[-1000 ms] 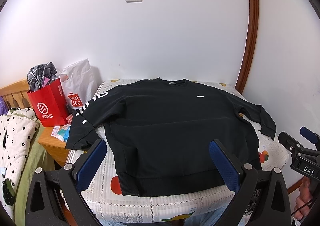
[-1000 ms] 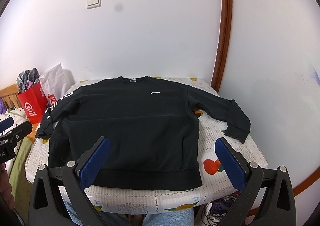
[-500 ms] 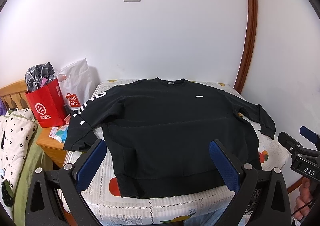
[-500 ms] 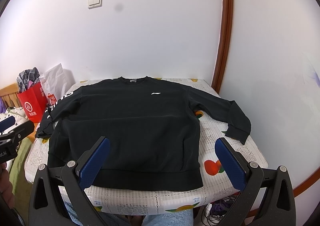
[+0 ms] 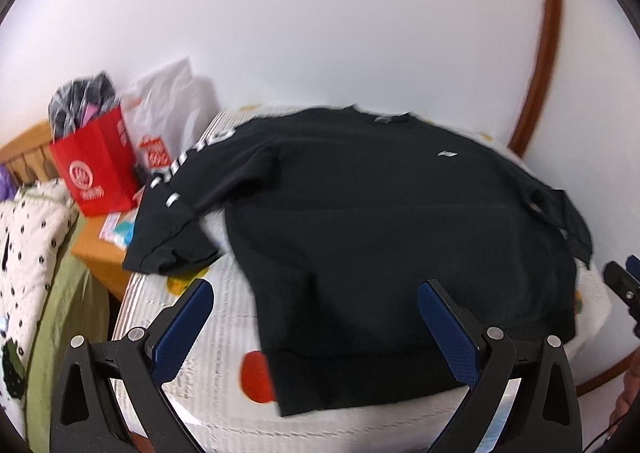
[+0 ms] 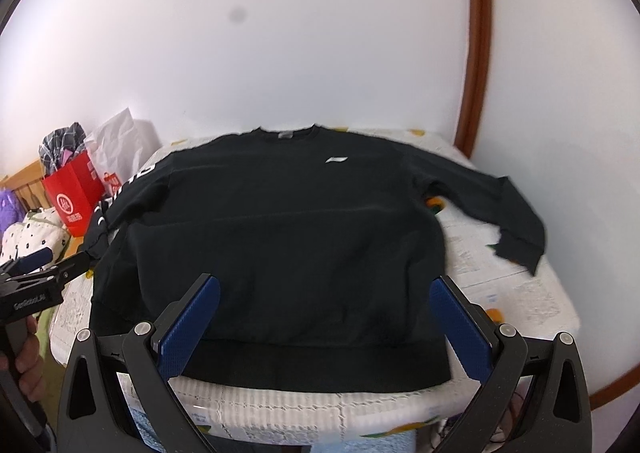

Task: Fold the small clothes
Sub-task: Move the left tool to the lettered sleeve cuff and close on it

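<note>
A black sweatshirt (image 5: 392, 221) (image 6: 280, 237) lies flat and face up on a small table, both sleeves spread out, a white logo on its chest. Its left sleeve (image 5: 176, 213) carries white lettering and hangs over the table's left side. The right sleeve's cuff (image 6: 520, 245) rests near the table's right edge. My left gripper (image 5: 316, 329) is open above the hem's near left part, holding nothing. My right gripper (image 6: 324, 325) is open above the middle of the hem, also holding nothing. Neither touches the cloth.
The table wears a white cloth with fruit prints (image 6: 500, 285). A red paper bag (image 5: 96, 173) and a white plastic bag (image 5: 172, 117) stand on a wooden stand at the left. A spotted quilt (image 5: 28, 237) lies beyond. Walls and a brown door frame (image 6: 476, 53) close the back.
My left gripper has swung down and to the left, closer to the sweatshirt's left sleeve and hem. My right gripper has edged slightly nearer the hem. The sweatshirt has not moved.
</note>
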`<control>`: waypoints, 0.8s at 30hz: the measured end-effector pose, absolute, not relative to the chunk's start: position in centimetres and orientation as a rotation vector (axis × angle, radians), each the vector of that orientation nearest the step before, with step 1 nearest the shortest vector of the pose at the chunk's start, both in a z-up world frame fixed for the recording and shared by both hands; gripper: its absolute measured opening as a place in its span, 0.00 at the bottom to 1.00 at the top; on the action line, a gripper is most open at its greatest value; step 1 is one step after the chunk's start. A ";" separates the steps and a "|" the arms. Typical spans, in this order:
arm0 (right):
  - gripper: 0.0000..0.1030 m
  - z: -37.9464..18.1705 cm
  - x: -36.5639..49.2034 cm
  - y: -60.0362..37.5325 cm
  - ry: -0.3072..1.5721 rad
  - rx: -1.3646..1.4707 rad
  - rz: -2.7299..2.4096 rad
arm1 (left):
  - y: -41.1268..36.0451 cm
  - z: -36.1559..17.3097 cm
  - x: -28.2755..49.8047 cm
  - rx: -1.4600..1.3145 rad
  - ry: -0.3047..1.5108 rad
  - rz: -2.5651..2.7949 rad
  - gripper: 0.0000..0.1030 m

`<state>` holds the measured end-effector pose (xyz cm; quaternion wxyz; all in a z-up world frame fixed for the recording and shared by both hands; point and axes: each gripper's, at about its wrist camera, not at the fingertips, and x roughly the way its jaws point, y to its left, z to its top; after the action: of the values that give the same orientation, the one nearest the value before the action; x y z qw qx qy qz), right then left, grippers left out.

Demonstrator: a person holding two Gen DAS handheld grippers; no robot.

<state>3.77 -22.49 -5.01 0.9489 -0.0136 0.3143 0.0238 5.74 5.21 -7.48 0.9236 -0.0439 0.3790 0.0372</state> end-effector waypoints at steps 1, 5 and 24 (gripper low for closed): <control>1.00 -5.4 4.1 -22.3 0.645 -0.027 0.053 | 6.1 -8.1 6.1 -0.097 0.792 0.093 0.99; 1.00 -7.4 6.3 -21.5 0.676 -0.023 0.078 | 9.4 -10.7 7.1 -0.105 0.845 0.163 0.99; 1.00 -13.8 15.1 -16.0 0.861 -0.115 0.113 | 17.1 -17.9 12.9 -0.030 0.913 0.297 0.98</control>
<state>15.06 -16.04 -13.78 0.9057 -0.0556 0.4167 0.0548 12.90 17.12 -17.92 0.8868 -0.0146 0.4393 0.1430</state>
